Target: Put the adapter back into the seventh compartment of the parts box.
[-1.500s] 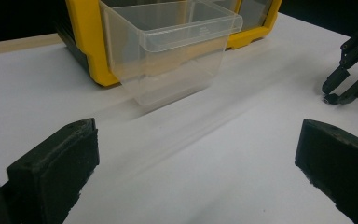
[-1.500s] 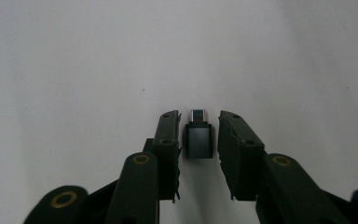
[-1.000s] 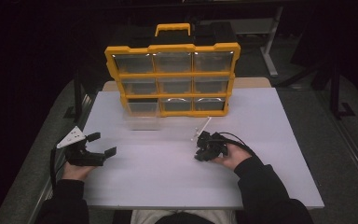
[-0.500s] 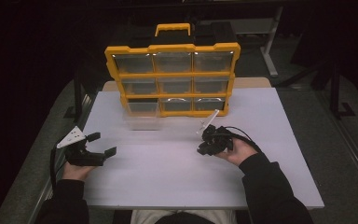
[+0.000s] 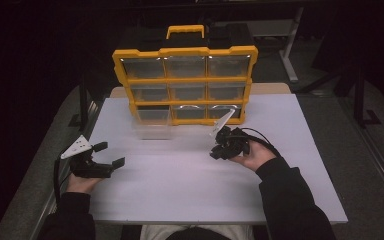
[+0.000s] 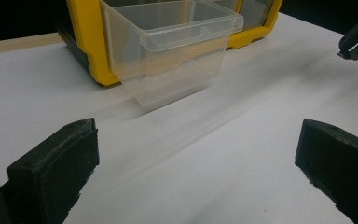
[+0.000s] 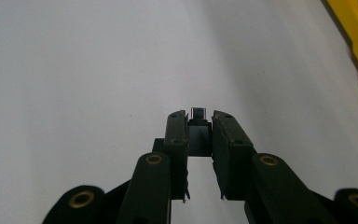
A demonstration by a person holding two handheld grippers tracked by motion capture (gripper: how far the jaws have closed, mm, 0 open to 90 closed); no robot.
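On the white bench (image 5: 180,190) I note a yellow drawer organiser (image 5: 186,82) standing upright at 12 o'clock, with one clear drawer (image 5: 152,122) pulled out and resting just before its lower-left bay; I see nothing inside it. My right claw (image 5: 219,150), at 2 o'clock from bench centre, is closed on a small dark block (image 7: 199,128) pinched between its pads, lifted clear of the bench surface. My left claw (image 5: 107,155), at 9 o'clock, stands wide open, holding nothing, facing the drawer with bare bench between.
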